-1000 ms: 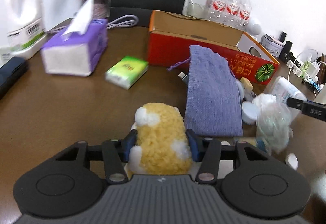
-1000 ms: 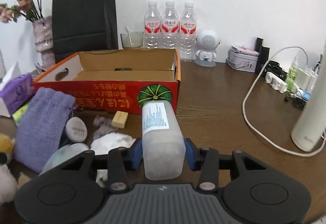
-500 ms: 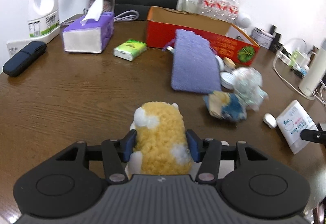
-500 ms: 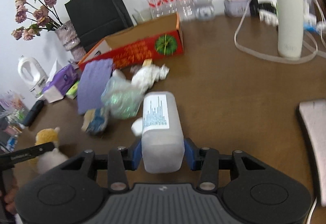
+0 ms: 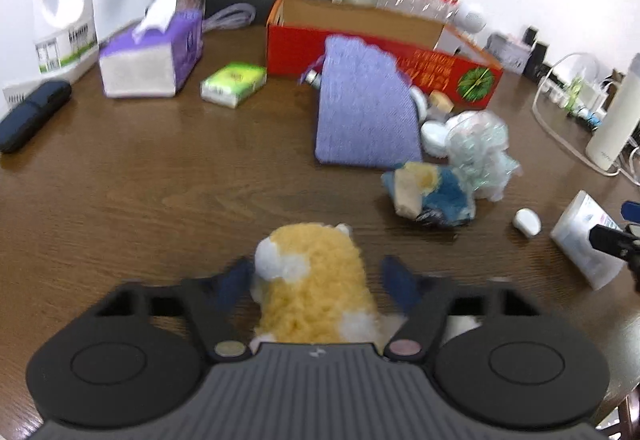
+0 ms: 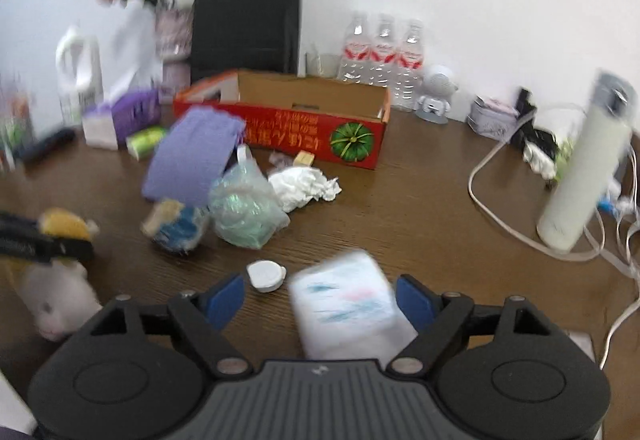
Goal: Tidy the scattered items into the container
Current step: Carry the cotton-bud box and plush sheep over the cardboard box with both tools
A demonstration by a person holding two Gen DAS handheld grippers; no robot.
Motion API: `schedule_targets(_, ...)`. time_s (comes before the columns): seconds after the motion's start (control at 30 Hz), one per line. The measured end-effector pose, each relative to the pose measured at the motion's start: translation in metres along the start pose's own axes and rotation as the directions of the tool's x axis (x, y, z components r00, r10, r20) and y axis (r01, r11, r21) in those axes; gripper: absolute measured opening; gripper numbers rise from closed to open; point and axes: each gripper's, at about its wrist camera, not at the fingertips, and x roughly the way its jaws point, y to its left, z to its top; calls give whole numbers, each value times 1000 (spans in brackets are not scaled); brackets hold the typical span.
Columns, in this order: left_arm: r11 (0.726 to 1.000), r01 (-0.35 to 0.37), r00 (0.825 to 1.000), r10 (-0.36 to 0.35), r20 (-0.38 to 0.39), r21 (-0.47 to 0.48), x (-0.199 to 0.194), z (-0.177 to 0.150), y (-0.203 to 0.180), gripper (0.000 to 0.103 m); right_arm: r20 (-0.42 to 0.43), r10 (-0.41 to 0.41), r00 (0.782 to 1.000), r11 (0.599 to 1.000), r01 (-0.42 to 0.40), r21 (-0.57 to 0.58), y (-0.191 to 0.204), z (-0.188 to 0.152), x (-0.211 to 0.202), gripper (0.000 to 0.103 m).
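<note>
The left gripper [image 5: 316, 280] stands wide around a fluffy yellow-and-white plush toy [image 5: 314, 276]; the right gripper [image 6: 320, 294] gapes around a frosted plastic bottle [image 6: 348, 304] lying flat; one rectangular red cardboard box [image 6: 288, 119] sits open; before it lie one woven purple pouch [image 5: 364, 111], one crinkled plastic bag [image 6: 244, 207], one crumpled tissue [image 6: 304, 185]; behind it stand three water bottles [image 6: 380, 59].

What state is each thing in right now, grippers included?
left gripper: open, around plush
plush toy: on table, released
right gripper: open
white bottle: lying between right fingers, ungripped
red box: open-topped, looks empty
purple pouch: leaning against box
</note>
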Motion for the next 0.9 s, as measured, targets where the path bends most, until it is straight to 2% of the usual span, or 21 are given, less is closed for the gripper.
schedule_targets(0.1,999,2,1000,-2,7,32,-2,-5,-3,55,-47,-48,998,996,44,-74,5,1,23,79)
schedule_targets(0.17,1000,-5,1000,5,9,28,-4,-8,-3,56,-43,-80,996,993,75,-90,2,1,28,78)
schedule_targets(0.3,1000,-9,1000,9,6,6,-6,-10,-1,58,-43,-20,999,1000,19,-19,-23,5,38,79)
schedule_targets(0.4,1000,-8,1000,8,-7,27,-3,-13,-4,63,-119,28,993,998,-21,65,-39,4,55,72)
schedule_targets(0.5,1000,-13,1000,13,1,27,-5,-16,-7,64,-182,7,983,985,25,170,-40,2,51,69)
schedule_targets(0.53,1000,-11,1000,11,3,16,-5,-16,-6,64,-203,2,979,976,43,213,-37,1,47,70)
schedule_targets(0.57,1000,-8,1000,8,5,9,-6,-16,-6,64,-209,29,978,969,24,248,-34,-2,43,75)
schedule_targets(0.63,1000,-6,1000,6,8,14,-7,-16,-6,64,-187,149,971,945,-84,317,-33,-8,31,86)
schedule_targets(0.67,1000,-5,1000,5,7,19,-7,-16,-6,65,-175,184,967,937,-119,328,-33,-10,26,86)
schedule_targets(0.73,1000,-8,1000,8,8,28,-6,-16,-6,69,-177,156,972,950,-99,295,-27,-12,20,86)
schedule_targets(0.8,1000,-10,1000,9,17,24,-4,-15,-6,68,-186,101,977,967,-53,251,-21,-11,23,86)
schedule_targets(0.83,1000,-7,1000,7,16,20,-3,-15,-6,56,-195,92,976,968,-42,247,-19,-11,28,84)
schedule_targets(0.9,1000,-7,1000,6,23,29,-3,-16,-9,53,-198,92,976,969,-42,245,-16,-12,37,70)
